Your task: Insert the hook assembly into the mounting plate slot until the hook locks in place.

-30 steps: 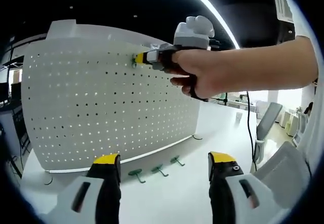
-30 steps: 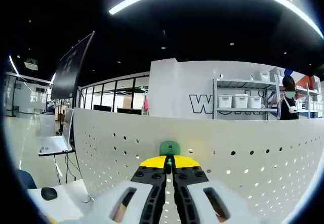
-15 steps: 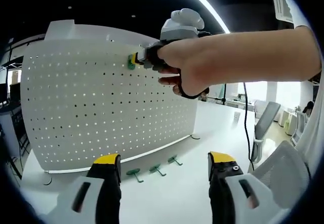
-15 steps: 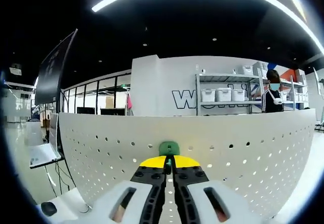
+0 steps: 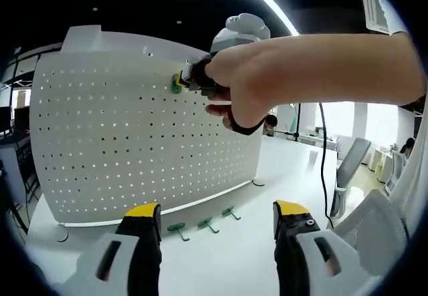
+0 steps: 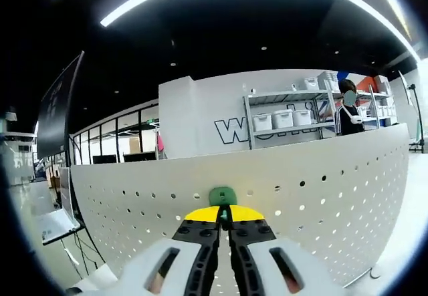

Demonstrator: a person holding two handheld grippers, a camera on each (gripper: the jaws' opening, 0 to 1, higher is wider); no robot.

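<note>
A white pegboard mounting plate [image 5: 134,135] stands upright on a white table. My right gripper [image 5: 182,81], held by a hand [image 5: 247,85], presses a green hook [image 5: 175,82] against the plate near its top edge. In the right gripper view the right gripper [image 6: 223,214] is shut on the green hook [image 6: 223,196], whose head touches the pegboard [image 6: 301,209] just below its rim. My left gripper [image 5: 217,216] stands open low in front of the plate, with nothing between its yellow-tipped fingers [image 5: 142,211].
Three spare green hooks [image 5: 204,224] lie on the table [image 5: 227,256] at the plate's foot. A cable [image 5: 324,156] hangs by the arm, and an office chair [image 5: 348,166] stands at the right. Shelves with white bins [image 6: 281,119] and a person [image 6: 349,109] are behind the plate.
The right gripper with the hook has shifted slightly left along the plate's top and now presses against it. The right view has swung, so the background slid. The left gripper stays still.
</note>
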